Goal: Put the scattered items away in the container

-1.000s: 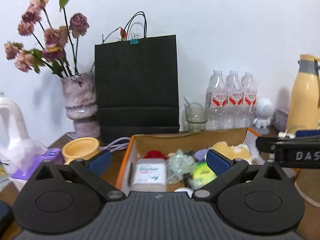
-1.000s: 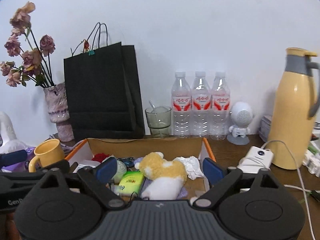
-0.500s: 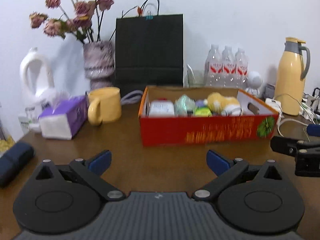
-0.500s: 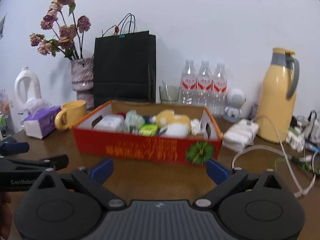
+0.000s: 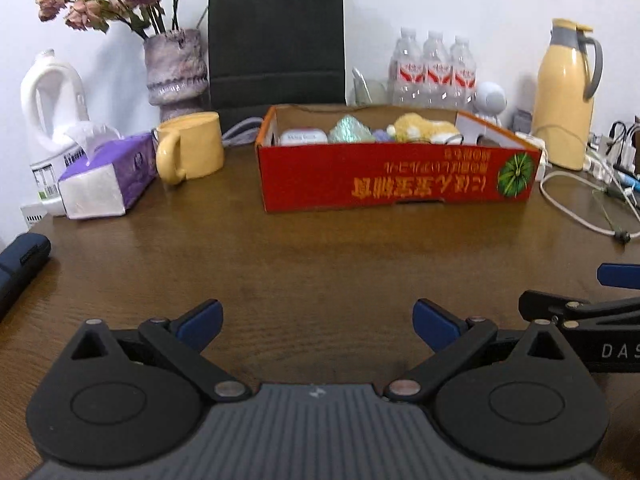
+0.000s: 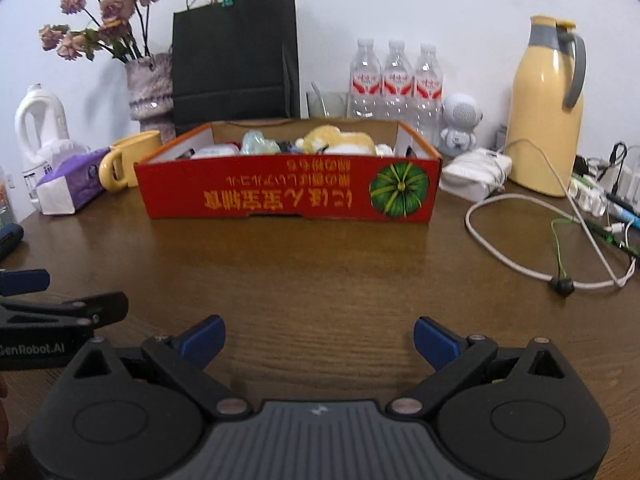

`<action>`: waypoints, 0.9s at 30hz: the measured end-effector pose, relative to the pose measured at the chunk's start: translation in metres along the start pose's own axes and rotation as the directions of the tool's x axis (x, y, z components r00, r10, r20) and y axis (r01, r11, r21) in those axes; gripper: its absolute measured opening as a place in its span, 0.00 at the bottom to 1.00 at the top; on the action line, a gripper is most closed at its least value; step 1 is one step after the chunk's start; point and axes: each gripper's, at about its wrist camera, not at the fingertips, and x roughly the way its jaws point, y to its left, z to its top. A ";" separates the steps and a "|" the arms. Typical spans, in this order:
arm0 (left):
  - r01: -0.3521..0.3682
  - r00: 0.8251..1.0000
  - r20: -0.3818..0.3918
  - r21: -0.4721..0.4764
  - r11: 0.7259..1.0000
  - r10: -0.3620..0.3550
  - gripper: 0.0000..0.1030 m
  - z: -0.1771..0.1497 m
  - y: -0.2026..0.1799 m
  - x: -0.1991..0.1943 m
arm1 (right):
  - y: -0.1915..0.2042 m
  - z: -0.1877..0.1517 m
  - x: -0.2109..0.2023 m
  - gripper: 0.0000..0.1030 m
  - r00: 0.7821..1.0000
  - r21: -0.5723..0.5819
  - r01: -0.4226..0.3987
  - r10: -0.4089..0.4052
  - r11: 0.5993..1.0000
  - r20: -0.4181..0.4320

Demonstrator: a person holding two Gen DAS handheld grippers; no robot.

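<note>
A red cardboard box (image 5: 400, 180) (image 6: 288, 196) stands on the brown table, holding a yellow plush toy (image 5: 424, 130) (image 6: 336, 140), a white case (image 5: 302, 137), a greenish wrapped item (image 5: 350, 130) and other small things. My left gripper (image 5: 318, 322) is open with nothing between its fingers, low over the table well in front of the box. My right gripper (image 6: 318, 338) is also open and empty, equally far back. Each gripper shows at the edge of the other's view.
Behind the box: a black paper bag (image 5: 276, 36), a vase of dried roses (image 5: 176, 70), water bottles (image 5: 434, 68), a yellow thermos (image 5: 564, 96). On the left: a yellow mug (image 5: 192, 152), a purple tissue pack (image 5: 108, 178), a white jug (image 5: 52, 100). Cables (image 6: 532, 236) lie at right.
Both grippers have pulled back from above the box to low over the table in front of it. The box's contents look unchanged.
</note>
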 end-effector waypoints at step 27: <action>-0.004 0.996 -0.094 -0.037 0.999 0.001 1.00 -0.004 0.003 0.013 | 0.005 -0.001 0.015 1.00 0.996 0.012 0.041 -0.039 0.999 -0.082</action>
